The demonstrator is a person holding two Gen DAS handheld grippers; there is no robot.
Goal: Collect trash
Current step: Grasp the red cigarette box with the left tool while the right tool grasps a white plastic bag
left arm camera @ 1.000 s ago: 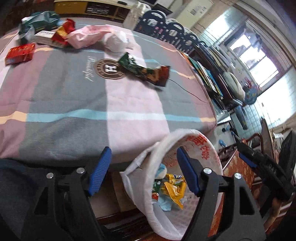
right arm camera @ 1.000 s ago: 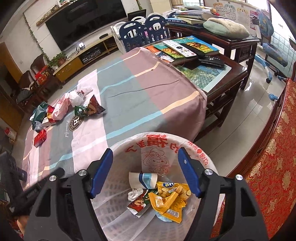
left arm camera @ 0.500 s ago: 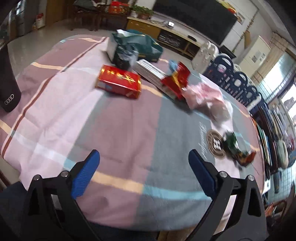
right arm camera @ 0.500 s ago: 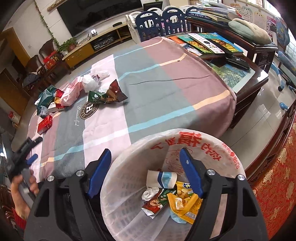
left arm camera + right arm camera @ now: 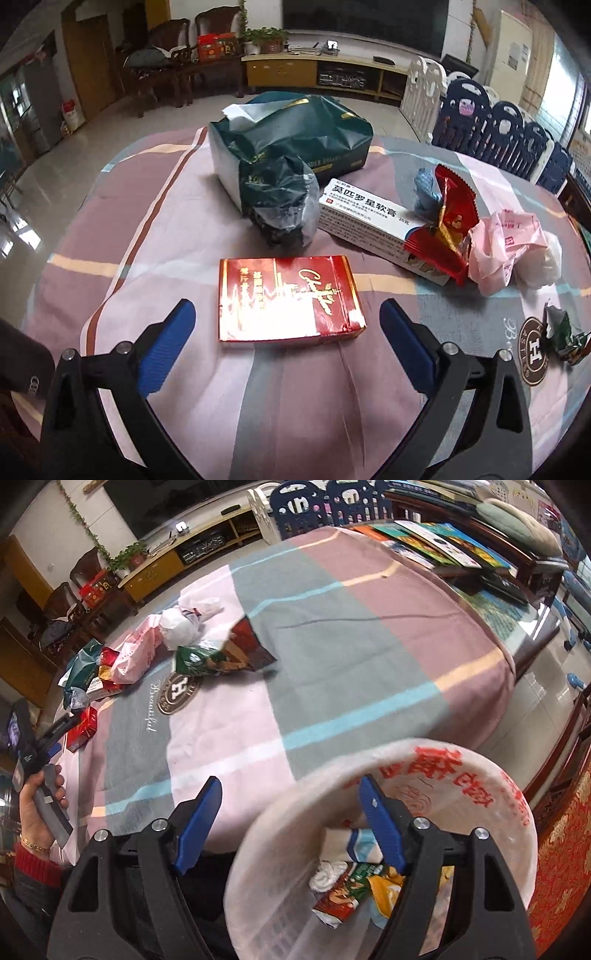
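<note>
Left gripper (image 5: 286, 345) jaws opening, empty, red box (image 5: 288, 297) at 12 o'clock. Right gripper (image 5: 290, 825) open, empty. Risk: glossy flat box slips from pads.

The dark bundle (image 5: 280, 206) hides the near corner of the green paper bag (image 5: 295, 136). A red wrapper (image 5: 448, 225) covers one end of the white carton (image 5: 369, 221). The bin liner (image 5: 461, 775) looks blurred, its red print perhaps lettering, its lower rim cut off.
</note>
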